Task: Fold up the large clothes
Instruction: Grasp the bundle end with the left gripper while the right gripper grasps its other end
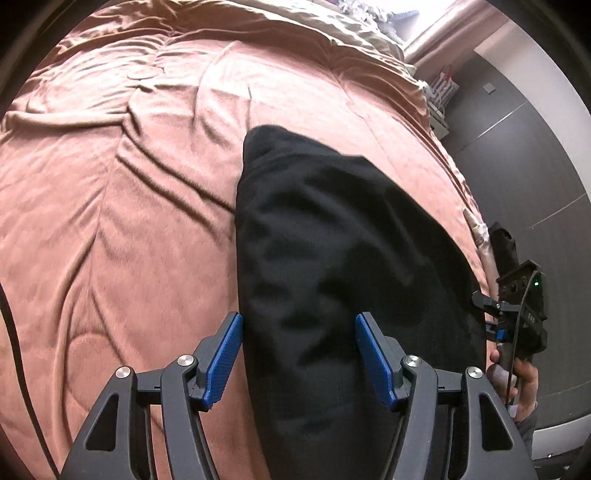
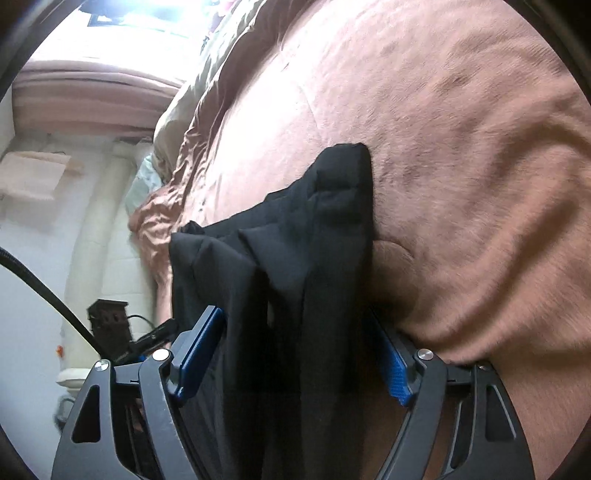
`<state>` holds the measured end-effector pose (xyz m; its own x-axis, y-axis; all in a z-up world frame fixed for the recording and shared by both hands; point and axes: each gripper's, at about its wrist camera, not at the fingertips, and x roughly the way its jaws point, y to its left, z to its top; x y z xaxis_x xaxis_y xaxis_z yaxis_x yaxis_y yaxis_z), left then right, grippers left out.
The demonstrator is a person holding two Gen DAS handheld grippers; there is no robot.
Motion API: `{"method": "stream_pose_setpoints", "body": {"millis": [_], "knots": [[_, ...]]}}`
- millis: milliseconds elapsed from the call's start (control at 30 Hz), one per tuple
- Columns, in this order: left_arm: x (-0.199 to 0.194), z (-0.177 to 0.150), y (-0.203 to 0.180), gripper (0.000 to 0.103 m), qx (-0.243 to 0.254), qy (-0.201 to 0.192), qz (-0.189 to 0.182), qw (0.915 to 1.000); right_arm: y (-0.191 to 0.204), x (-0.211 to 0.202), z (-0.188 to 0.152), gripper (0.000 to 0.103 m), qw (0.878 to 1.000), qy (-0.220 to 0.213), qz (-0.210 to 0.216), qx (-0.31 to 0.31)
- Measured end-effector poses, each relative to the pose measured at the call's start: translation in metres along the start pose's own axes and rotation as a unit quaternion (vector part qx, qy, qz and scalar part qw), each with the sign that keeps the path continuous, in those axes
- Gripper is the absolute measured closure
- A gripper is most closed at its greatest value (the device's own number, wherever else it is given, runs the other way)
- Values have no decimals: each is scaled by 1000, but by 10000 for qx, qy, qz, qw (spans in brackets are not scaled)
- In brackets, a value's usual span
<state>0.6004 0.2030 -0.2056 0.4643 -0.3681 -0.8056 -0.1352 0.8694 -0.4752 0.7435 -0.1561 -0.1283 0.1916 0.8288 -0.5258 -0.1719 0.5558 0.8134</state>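
A black garment [image 1: 332, 258], folded into a long narrow bundle, lies on a pink-brown bed cover [image 1: 129, 184]. My left gripper [image 1: 299, 354] hovers over its near end, jaws apart, the cloth showing between and beyond the blue pads [image 1: 225, 354] without being pinched. In the right wrist view the same black garment [image 2: 295, 240] runs in layered folds between the fingers of my right gripper [image 2: 295, 362]. Its jaws stand wide and the blue pads [image 2: 395, 373] do not press the cloth. The right gripper [image 1: 521, 306] also appears in the left wrist view, at the bed's right edge, with a hand [image 1: 517, 373] on it.
The bed cover [image 2: 461, 166] is wrinkled and reaches far beyond the garment. A beige pillow or duvet [image 1: 332, 26] lies at the head end. The bed's edge drops to a grey floor [image 1: 535, 166] on the right. A black cable [image 2: 48, 291] hangs at the left.
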Motion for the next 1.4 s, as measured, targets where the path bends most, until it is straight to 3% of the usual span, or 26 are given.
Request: {"method": "stream_pose_setpoints", "body": {"millis": [67,200,267,300,333,500,567,733,1033,1400], "knots": [[1,4,3,38,-59,-35,-11,10000,0,7,6,26,9999,88,144,-14],[7,13,3,38,-37,-48,15,10000,5,24,13,27,9995,217,-73,-238],[12,18,3,38,-77,-23,43,10000,5,25,15,42,9989,207,-276,-328],[14,20,2,39,-93,-13,59,9999,6,25,16,59,9988,227,-296,-323],[15,21,1,42,-92,-18,79,9999,6,26,16,68,9989,216,-276,-295],[12,21,-7,68,-174,-66,253,9995,26,13,6,87,9978,-63,-320,-586],[5,21,-12,78,-98,-130,274,9995,38,7,-2,89,9967,-157,-323,-731],[-25,18,-24,88,33,-385,131,9992,68,-8,-20,92,9931,-361,-347,-1060],[-99,-2,-63,91,249,-1021,-129,9944,97,-54,-69,93,9867,-837,-182,-1381],[-180,-39,-129,93,593,-1781,-551,9807,132,-156,-141,94,9682,-1606,-73,-1917]]}}
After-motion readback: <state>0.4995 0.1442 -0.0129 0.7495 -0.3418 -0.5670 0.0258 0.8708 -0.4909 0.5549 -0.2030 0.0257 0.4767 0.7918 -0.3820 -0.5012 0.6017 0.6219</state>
